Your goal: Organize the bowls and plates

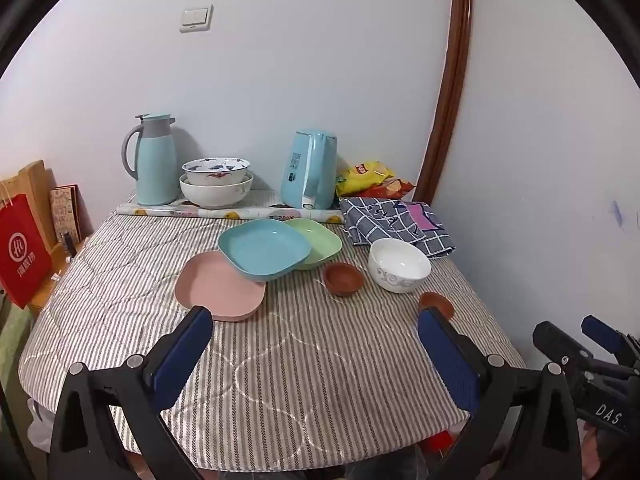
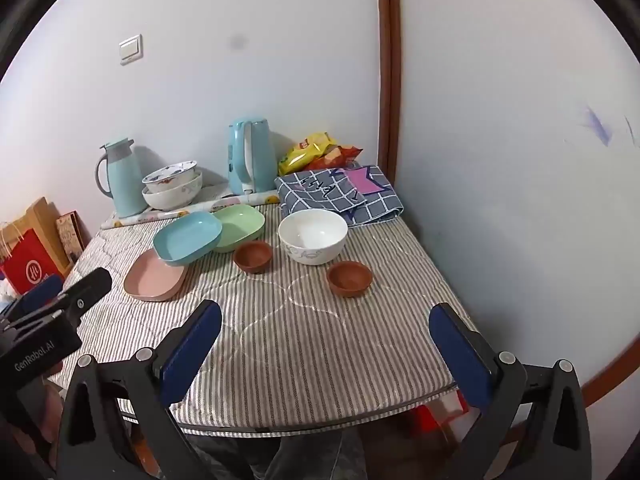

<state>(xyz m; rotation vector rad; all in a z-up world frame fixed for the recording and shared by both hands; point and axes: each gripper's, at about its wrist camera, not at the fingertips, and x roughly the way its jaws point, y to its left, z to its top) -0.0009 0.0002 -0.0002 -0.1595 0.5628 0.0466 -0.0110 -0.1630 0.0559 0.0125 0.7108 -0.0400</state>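
plates [image 1: 264, 249] pink, blue, green | tablecloth [image 2: 280, 344] grey-striped | small bowls [image 2: 349, 278] brown, perhaps clay

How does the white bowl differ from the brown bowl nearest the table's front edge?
The white bowl is larger and deeper; the front brown bowl is small and shallow. The white bowl carries a grey scroll pattern outside; the brown bowl is plain. Both stand upright and empty on the striped tablecloth.
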